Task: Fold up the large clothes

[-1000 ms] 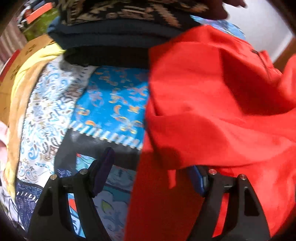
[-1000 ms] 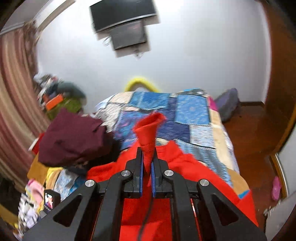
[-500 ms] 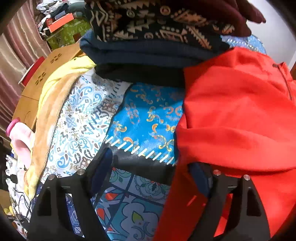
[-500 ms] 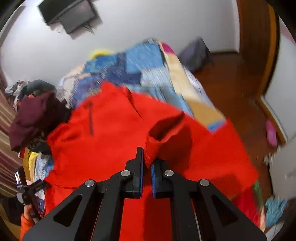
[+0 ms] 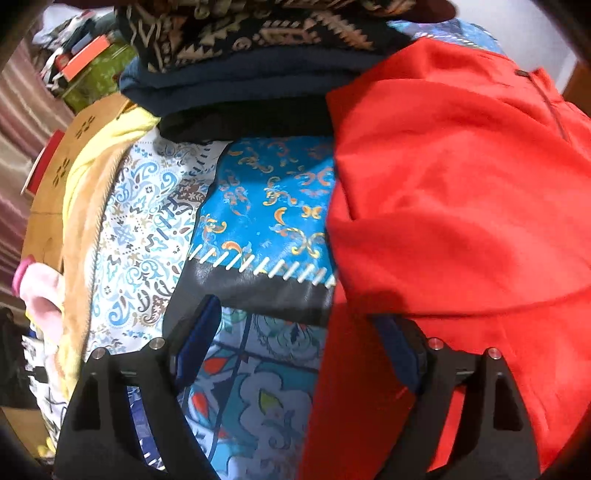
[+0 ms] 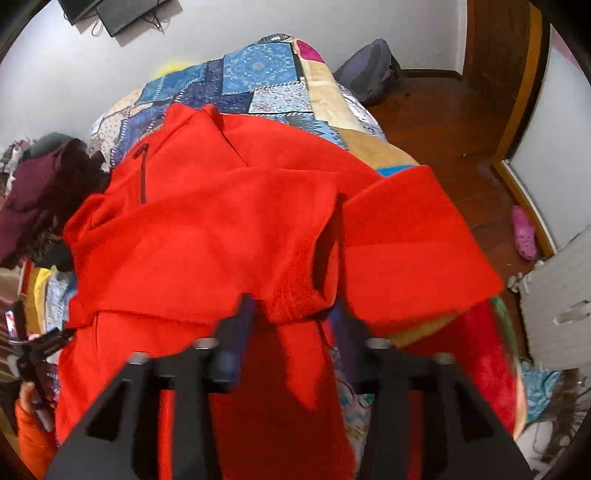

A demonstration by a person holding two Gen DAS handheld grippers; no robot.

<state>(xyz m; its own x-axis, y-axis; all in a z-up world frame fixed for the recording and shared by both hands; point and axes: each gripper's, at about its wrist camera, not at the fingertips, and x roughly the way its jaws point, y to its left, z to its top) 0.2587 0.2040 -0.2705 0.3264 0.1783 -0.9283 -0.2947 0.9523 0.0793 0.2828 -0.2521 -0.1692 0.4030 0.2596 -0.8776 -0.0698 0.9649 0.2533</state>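
Your right gripper (image 6: 291, 317) has its jaws spread wide, gripping nothing — red fleece (image 6: 221, 229) cuff lies between them. Left gripper (image 5: 299, 325) also wide open w/ fleece edge draped over the patchwork quilt (image 5: 266, 206).

I can read no words, brands or numbers anywhere in front of me. The orange box (image 5: 86, 55) near the far left edge of the bed is too blurred to show any print. The small dark tab (image 5: 521, 72) at the collar of the red fleece (image 5: 461, 192) is too small to make out. The quilt (image 5: 266, 206) carries only swirls and flower patterns, no letters. The dark screen (image 6: 122, 13) on the wall shows nothing legible.
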